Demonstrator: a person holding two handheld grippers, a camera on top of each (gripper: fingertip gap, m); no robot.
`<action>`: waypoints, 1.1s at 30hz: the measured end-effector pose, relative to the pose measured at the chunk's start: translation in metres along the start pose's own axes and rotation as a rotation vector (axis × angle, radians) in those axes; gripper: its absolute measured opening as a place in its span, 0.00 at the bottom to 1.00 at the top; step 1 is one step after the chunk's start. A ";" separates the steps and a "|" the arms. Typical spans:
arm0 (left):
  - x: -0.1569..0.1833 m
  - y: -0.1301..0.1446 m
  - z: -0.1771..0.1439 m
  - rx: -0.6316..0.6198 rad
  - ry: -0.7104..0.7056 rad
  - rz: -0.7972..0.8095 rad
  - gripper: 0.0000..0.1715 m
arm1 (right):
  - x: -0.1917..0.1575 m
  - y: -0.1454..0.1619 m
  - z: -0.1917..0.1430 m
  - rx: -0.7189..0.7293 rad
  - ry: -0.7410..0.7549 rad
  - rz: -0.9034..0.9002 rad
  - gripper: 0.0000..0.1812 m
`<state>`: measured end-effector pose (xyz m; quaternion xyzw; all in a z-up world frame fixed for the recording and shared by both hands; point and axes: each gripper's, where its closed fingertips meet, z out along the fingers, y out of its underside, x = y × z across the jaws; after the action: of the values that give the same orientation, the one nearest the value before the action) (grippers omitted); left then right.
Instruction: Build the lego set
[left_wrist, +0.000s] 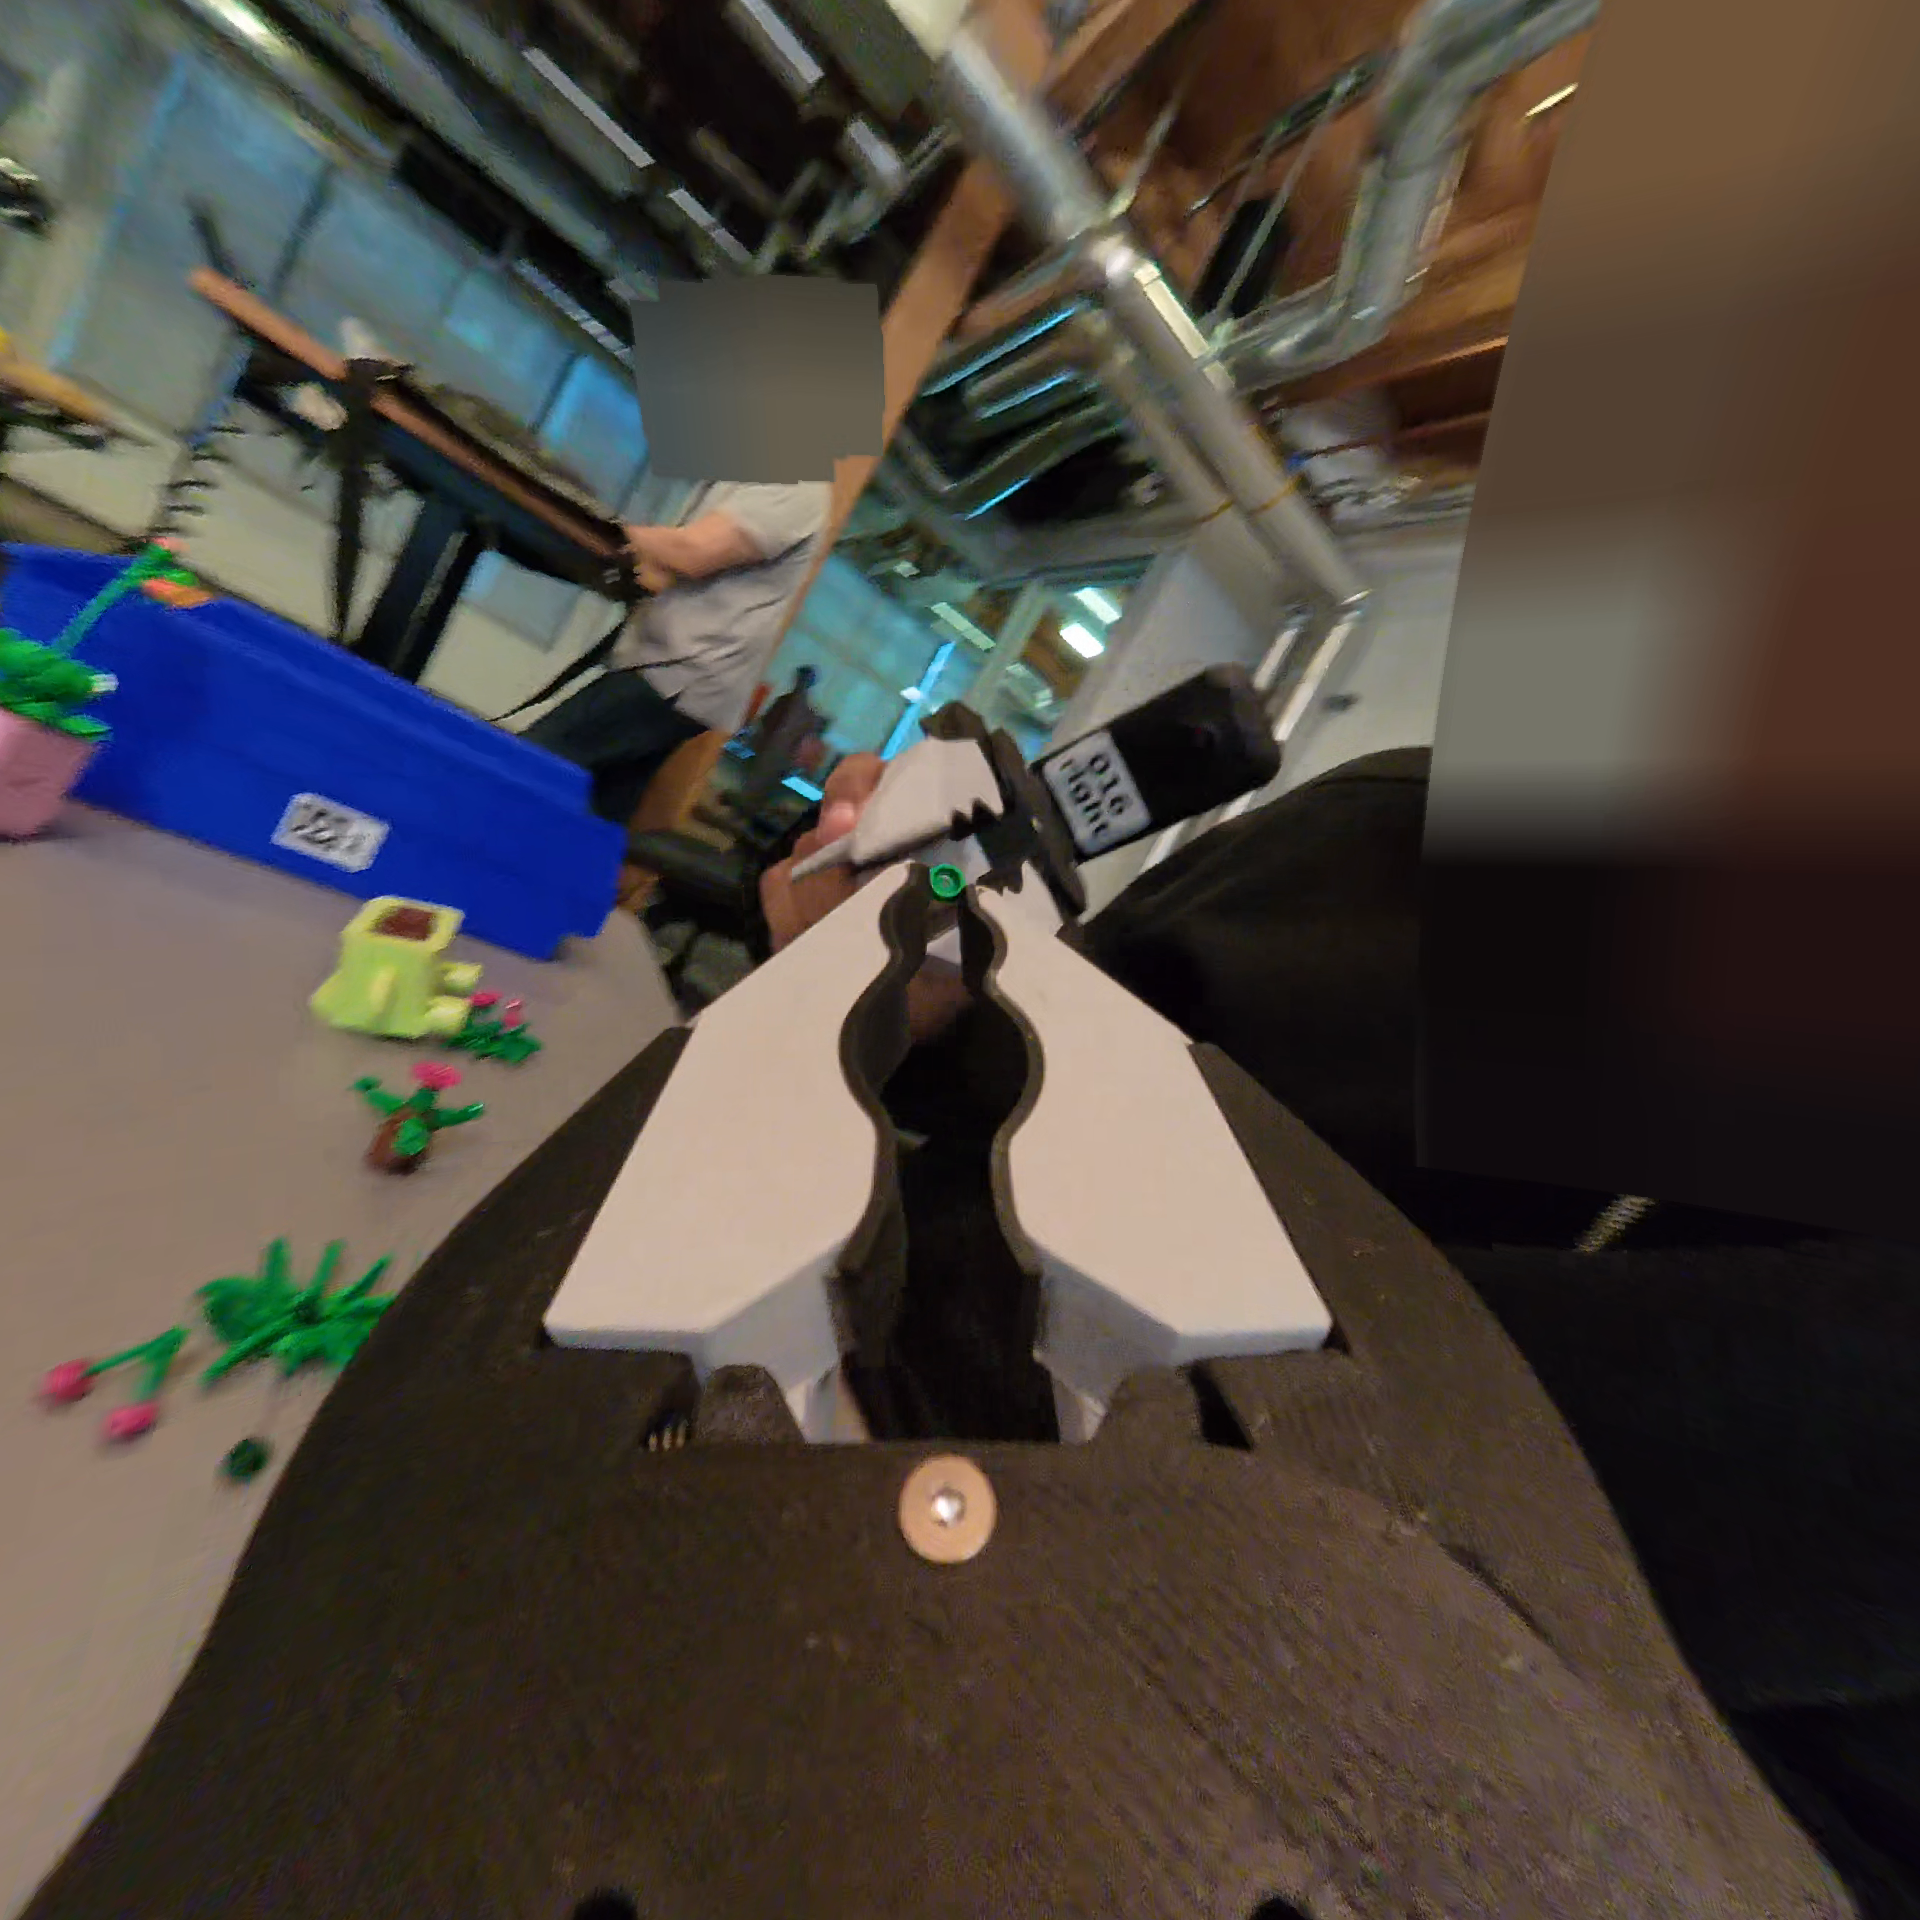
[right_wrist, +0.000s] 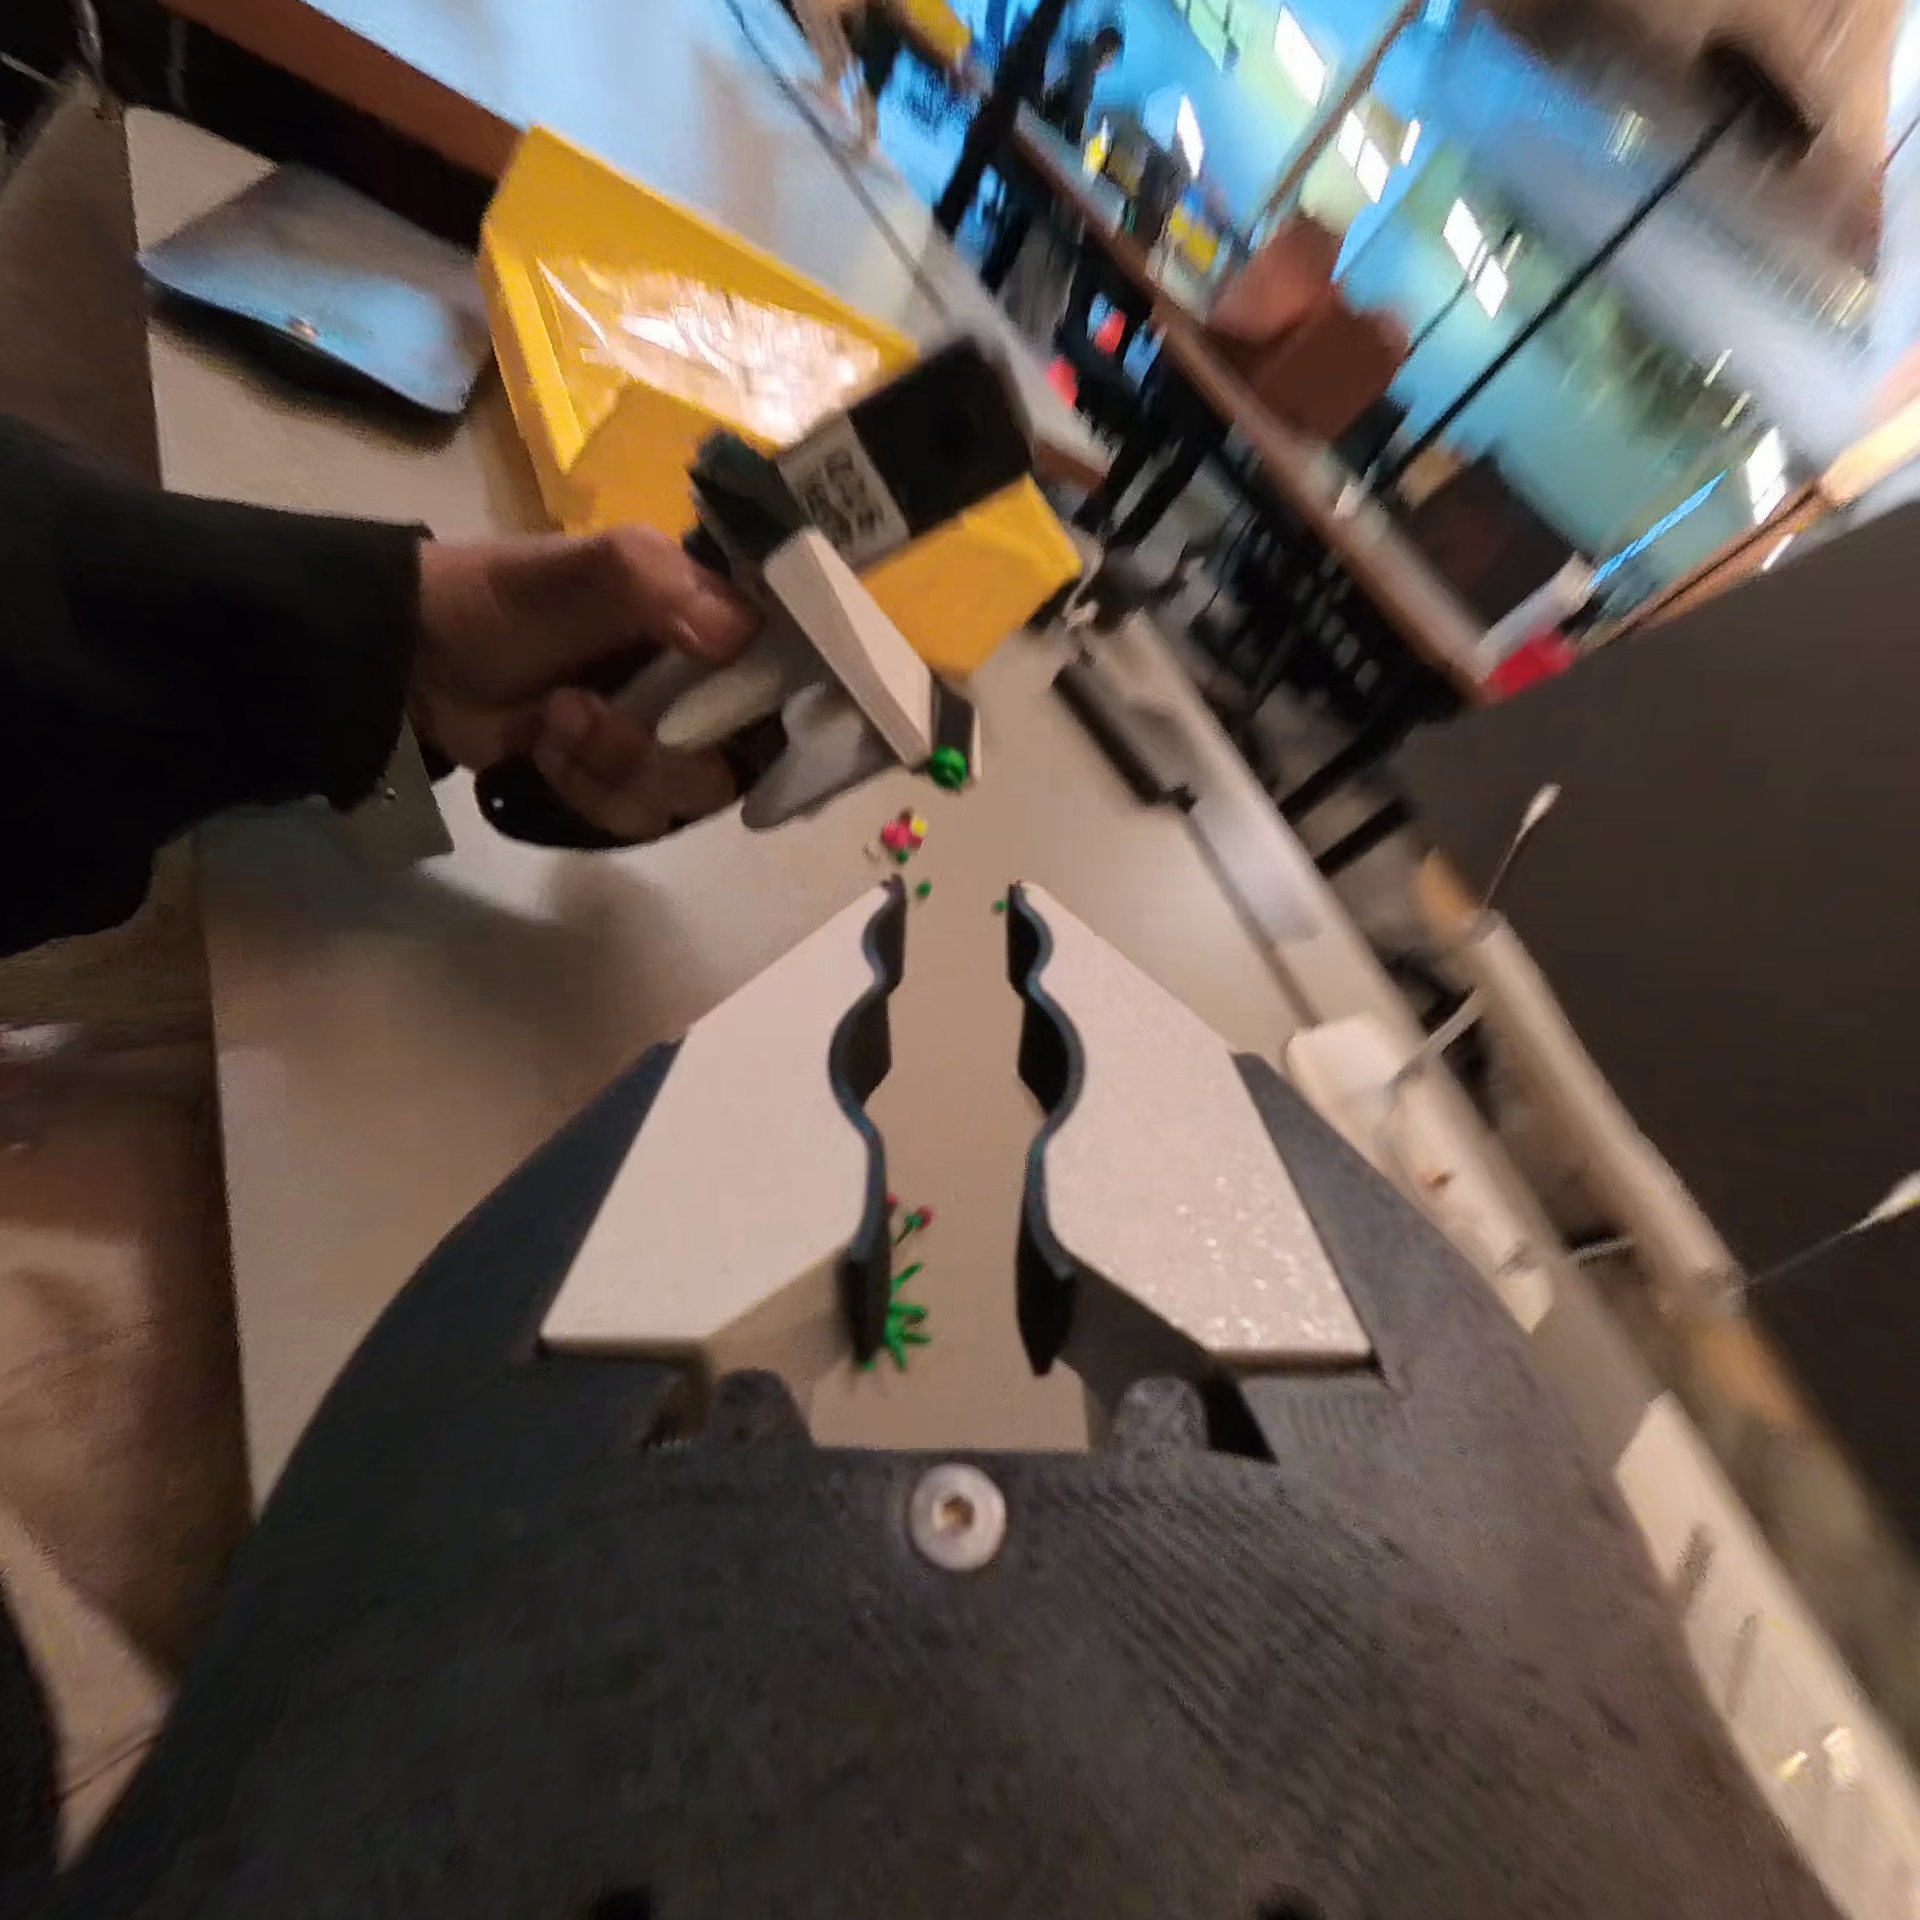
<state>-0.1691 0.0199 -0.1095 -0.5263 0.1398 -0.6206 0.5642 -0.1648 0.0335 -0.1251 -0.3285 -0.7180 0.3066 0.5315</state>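
Currently left gripper (left_wrist: 948, 896) pinches small green round piece (left_wrist: 943, 882) at fingertips, aloft above table (left_wrist: 156, 1039). Right gripper (right_wrist: 954, 899) open, empty. From right gripper, piece lies at 12 o'clock, near. Judgement: right closes in along that line.

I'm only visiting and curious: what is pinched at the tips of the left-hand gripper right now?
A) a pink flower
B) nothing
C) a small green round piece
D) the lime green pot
C: the left gripper has its tips closed on a small green round piece, while the lime green pot sits on the table.
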 end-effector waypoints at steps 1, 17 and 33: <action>0.004 -0.003 0.001 0.022 0.045 -0.018 0.01 | -0.003 -0.010 -0.003 0.035 0.007 -0.057 0.05; 0.020 0.004 0.013 0.014 0.247 -0.153 0.02 | -0.009 -0.034 -0.007 0.065 0.058 -0.277 0.01; -0.028 0.020 -0.005 -0.051 -0.046 -0.232 0.19 | -0.029 0.020 0.009 -0.172 -0.196 -0.085 0.01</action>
<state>-0.1677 0.0351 -0.1407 -0.5672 0.0807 -0.6656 0.4783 -0.1644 0.0217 -0.1599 -0.3105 -0.8034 0.2516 0.4414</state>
